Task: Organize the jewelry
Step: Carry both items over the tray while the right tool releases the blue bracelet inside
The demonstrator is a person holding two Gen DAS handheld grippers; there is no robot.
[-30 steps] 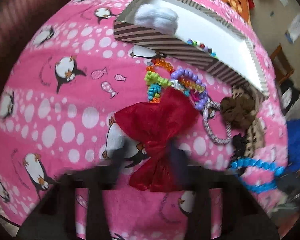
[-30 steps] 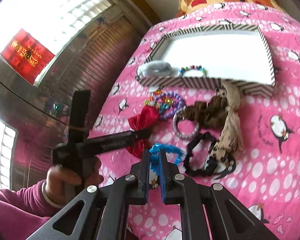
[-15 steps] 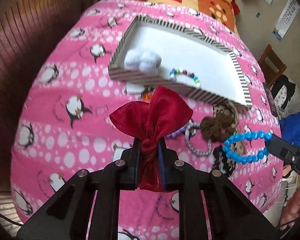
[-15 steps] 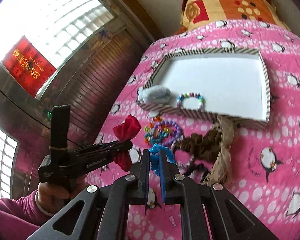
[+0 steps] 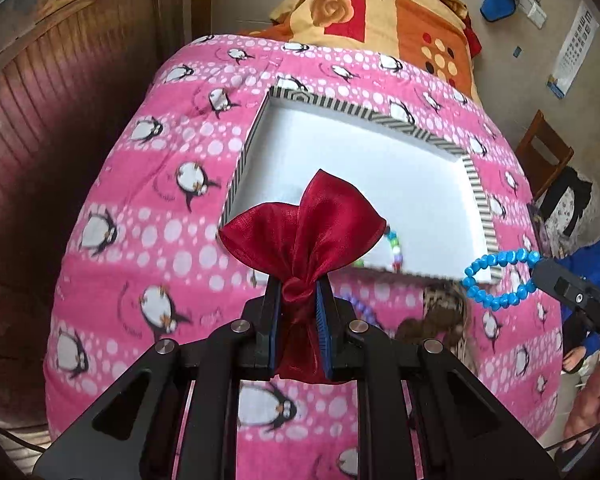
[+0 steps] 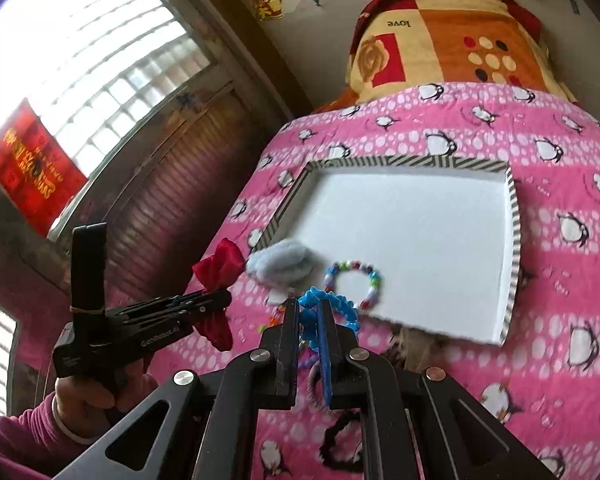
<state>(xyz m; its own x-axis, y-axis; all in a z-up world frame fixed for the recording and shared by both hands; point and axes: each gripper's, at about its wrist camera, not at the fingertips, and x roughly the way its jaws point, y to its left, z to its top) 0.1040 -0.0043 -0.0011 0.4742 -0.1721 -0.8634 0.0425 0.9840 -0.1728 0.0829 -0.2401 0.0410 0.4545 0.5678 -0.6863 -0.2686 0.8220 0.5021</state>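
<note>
Left gripper: fingers clamped on red organza bow, raised, hiding tray's near corner.
Right gripper: fingers pinching blue bead bracelet.
Pile below: blurred, partly hidden.

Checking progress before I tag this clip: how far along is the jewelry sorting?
Done: the grey fluffy piece and multicolour bead bracelet lie in the striped tray. In hand: left gripper is shut on the red bow, right gripper on the blue bead bracelet, both near the tray. Left: the black scrunchie and brown fabric pieces on the pink bedspread.
</note>
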